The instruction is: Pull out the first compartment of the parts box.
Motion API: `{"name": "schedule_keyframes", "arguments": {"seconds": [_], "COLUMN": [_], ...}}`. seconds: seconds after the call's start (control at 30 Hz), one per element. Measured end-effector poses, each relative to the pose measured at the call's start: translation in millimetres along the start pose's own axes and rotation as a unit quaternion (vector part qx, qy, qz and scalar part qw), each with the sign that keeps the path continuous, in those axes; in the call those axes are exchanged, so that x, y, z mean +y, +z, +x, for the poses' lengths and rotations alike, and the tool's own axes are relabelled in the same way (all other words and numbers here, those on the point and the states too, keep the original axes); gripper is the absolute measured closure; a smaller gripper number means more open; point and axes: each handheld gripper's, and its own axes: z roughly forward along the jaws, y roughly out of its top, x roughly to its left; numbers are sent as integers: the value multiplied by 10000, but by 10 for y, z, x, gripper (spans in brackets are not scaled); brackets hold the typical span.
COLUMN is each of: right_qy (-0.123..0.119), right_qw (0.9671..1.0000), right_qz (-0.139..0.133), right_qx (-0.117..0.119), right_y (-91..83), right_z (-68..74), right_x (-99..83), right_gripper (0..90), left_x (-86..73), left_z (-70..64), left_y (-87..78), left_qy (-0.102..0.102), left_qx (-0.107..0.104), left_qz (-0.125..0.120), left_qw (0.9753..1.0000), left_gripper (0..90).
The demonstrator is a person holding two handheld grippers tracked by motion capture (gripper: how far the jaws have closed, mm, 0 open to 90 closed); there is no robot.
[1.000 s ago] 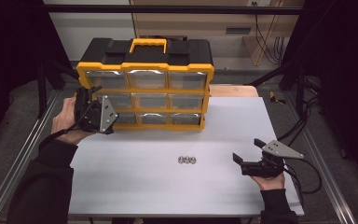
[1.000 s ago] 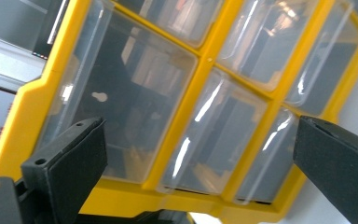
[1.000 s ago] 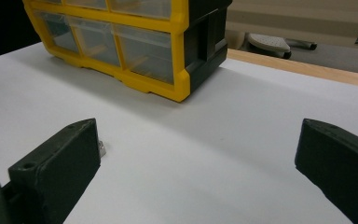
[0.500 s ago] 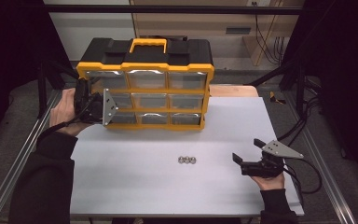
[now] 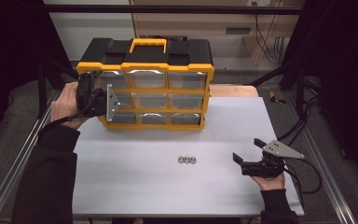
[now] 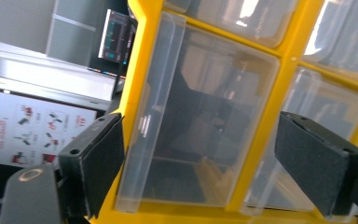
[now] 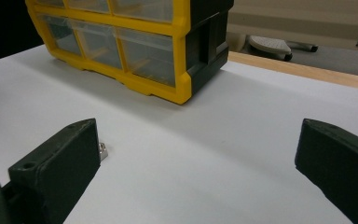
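Both grippers gape — left gripper [image 6: 200,163] straddling a clear drawer [image 6: 191,121], right gripper [image 7: 196,172] idle.

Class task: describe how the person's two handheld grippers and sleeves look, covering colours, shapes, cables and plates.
The left gripper and the right gripper are black, each with two blocky jaws faced by dark flat pads. Each carries a grey three-cornered plate on top and trails a black cable. Both arms wear dark long sleeves.
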Motion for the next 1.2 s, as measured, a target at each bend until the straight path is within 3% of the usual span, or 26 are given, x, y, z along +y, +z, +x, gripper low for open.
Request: {"name": "schedule_keyframes", "arguments": {"seconds": [0.17,0.33,0.57,0.93,1.0,1.03,1.13,1.2], "right_qy": [-5,-12,-4,-32,-29,-10,-31,-32], "right_qw": [10000,10000,10000,10000,10000,10000,10000,10000], "right_qz": [3,1,3,2,1,10,-9,-10], "right_qx": [9,11,25,32,34,40,47,51], "right_y": [2,5,6,14,14,11,10,11], "right_z": [2,1,3,6,7,12,15,17], "right_x": [1,1,1,-1,0,1,5,5], "right_gripper": [5,5,5,5,5,5,5,5], "left_x": [-5,-23,-20,4,1,18,25,37], "left_z": [0,3,3,-40,-49,-48,-75,-82], "left_y": [26,68,78,72,93,74,95,80], "left_qy": [91,253,308,626,625,647,766,804], "left_qx": [174,477,639,956,1060,1000,1106,1094], "left_qz": [5,44,3,98,-67,70,-29,86], "left_qw": [9998,9985,9975,9934,9924,9929,9909,9907], "left_gripper": [221,294,379,514,546,554,583,607]}}
